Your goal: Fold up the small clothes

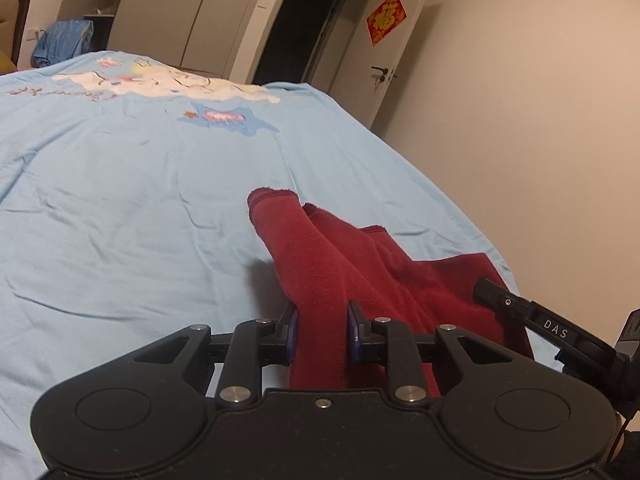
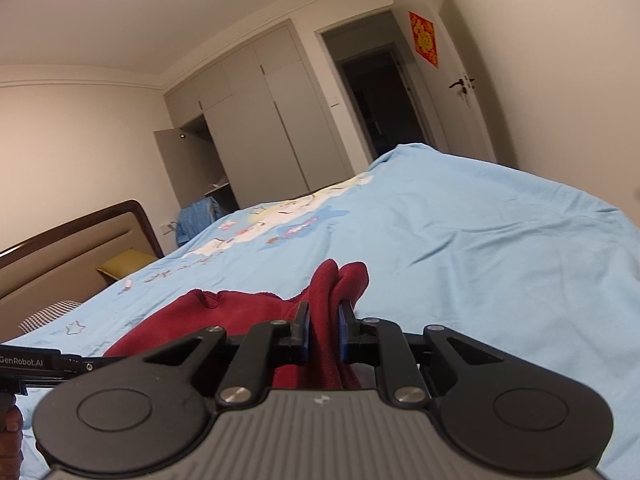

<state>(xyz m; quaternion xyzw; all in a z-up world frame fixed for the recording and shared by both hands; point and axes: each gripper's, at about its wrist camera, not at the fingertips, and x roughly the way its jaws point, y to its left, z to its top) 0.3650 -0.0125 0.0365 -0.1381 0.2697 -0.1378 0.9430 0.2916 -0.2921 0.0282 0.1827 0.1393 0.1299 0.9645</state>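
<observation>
I have the left gripper and right gripper each pinching the red garment between their fingers, mid-fold on the bed; next I'd carry both pinched ends toward 12 o'clock.

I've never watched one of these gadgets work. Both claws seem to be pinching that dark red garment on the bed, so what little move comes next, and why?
Probably carry both pinched parts forward and lay them down flat. The left gripper and right gripper are each shut on a bunched part of the red garment, whose rest lies rumpled on the blue bedspread.
</observation>
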